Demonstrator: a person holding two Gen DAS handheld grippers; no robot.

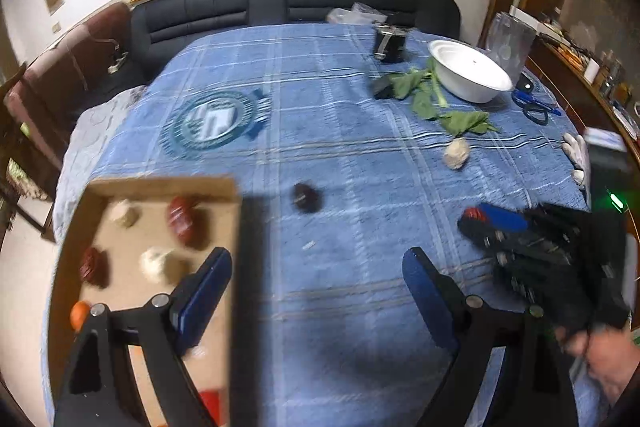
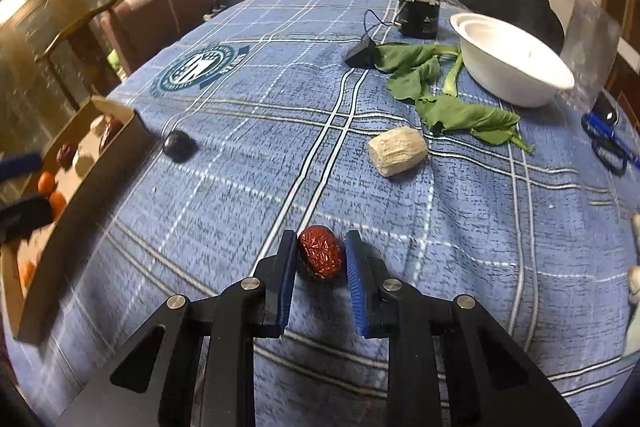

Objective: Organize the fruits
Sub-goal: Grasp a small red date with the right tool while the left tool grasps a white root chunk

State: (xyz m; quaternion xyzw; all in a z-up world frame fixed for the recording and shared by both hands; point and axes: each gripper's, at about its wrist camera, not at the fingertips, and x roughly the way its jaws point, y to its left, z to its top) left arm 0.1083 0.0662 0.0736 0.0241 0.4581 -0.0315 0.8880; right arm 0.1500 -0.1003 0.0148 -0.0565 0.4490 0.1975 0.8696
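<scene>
While the right gripper (image 2: pixel 321 259) is clamped on the red date (image 2: pixel 321 253) on the tablecloth (image 2: pixel 440 227), it is best lifted straight, then carried to the cardboard box (image 2: pixel 80 187); the left gripper (image 1: pixel 316 279) is held apart, empty.

left hand-held gripper (image 1: pixel 316 291): jaws wide, nothing between
cardboard box (image 1: pixel 224 187): left on desk (image 1: pixel 360 155), red and pale fruits inside
right hand-held gripper (image 1: pixel 476 217): red fruit (image 1: pixel 473 213) seen at tips

bare cloth (image 2: pixel 240 187) mid-table, box wall (image 2: pixel 80 195) left
</scene>
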